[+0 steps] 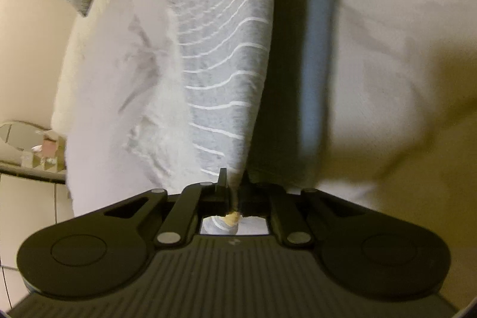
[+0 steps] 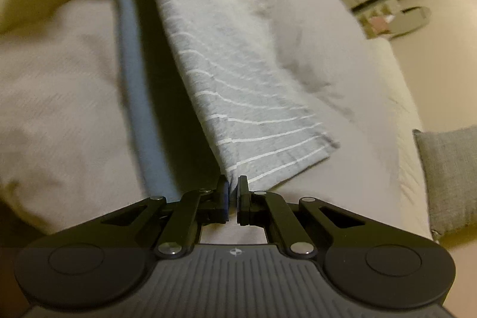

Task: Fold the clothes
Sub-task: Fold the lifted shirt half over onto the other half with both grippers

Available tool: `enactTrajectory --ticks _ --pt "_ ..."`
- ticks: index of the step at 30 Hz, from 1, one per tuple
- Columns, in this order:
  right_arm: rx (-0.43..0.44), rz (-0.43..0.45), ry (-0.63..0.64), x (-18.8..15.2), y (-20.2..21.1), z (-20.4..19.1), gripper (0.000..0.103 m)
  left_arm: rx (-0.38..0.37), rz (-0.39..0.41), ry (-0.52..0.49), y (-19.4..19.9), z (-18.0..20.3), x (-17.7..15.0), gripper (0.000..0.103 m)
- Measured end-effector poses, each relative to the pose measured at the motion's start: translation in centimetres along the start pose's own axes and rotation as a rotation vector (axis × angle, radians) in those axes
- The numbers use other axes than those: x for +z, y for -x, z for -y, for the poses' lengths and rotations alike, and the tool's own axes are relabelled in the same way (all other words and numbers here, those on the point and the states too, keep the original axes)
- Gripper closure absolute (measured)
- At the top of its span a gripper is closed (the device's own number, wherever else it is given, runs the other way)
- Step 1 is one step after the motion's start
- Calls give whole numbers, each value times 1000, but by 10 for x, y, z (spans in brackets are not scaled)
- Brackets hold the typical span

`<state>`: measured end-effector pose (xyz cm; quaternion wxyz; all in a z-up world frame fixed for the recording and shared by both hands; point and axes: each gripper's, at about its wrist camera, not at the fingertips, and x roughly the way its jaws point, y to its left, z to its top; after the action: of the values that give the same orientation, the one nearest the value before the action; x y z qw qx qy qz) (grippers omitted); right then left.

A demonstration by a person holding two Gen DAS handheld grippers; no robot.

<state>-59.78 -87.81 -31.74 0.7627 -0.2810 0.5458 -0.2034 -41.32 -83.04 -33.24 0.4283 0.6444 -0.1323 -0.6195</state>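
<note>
The striped cloth [image 1: 226, 73] hangs stretched above the bed [image 1: 387, 64], an edge pulled taut between the two claws. The left claw [image 1: 234, 187] is clamped on one end of that edge; the right claw [image 2: 234, 189] is clamped on the other, with the cloth [image 2: 238, 97] running straight ahead from each. A grey pillow [image 2: 447, 178] lies to the right.

No legible text, seemingly anywhere.
</note>
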Motion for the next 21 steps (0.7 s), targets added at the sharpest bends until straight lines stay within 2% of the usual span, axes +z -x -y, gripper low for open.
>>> enactTrajectory --ticks 3,14,21 --pt "23 -38 -5 -2 -11 -10 103 -18 -10 -18 -4 13 2 100" --pt "20 -48 -37 4 0 -6 101 21 -6 -5 -3 11 3 99" --pt "42 -86 -15 4 -12 -18 100 8 -14 -42 -12 23 -5 99"
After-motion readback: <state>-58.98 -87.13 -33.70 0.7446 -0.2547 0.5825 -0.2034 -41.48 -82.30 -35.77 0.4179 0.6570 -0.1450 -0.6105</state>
